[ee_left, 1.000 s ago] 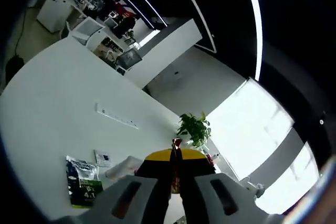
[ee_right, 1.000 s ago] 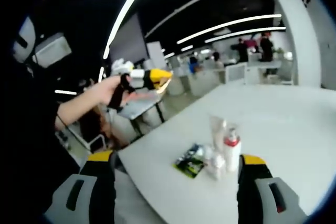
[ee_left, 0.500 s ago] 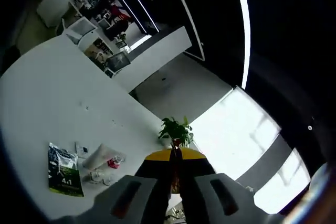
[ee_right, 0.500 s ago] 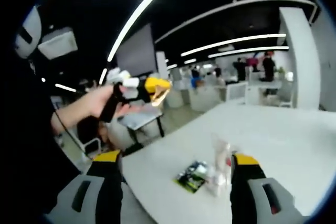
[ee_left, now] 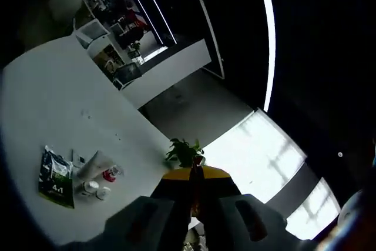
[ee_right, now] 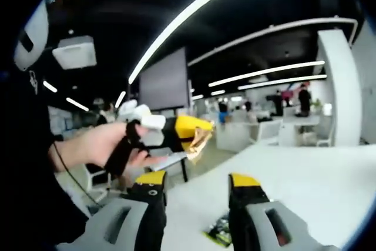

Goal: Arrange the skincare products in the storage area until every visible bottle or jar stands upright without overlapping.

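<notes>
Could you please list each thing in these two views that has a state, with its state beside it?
left gripper: fingers shut, nothing between them, held up off the table.
right gripper: fingers open, empty.
white tube: lying on its side on the white table.
red-capped bottle: seems to be lying down, too small to be sure.
green sachet: lying flat.

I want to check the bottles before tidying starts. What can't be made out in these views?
- Left gripper view: the skincare products beside the green sachet are too small to tell which stand upright.
- Right gripper view: the right gripper hides the products; only a corner of the sachet shows between its jaws.
- Labels: unreadable.
</notes>
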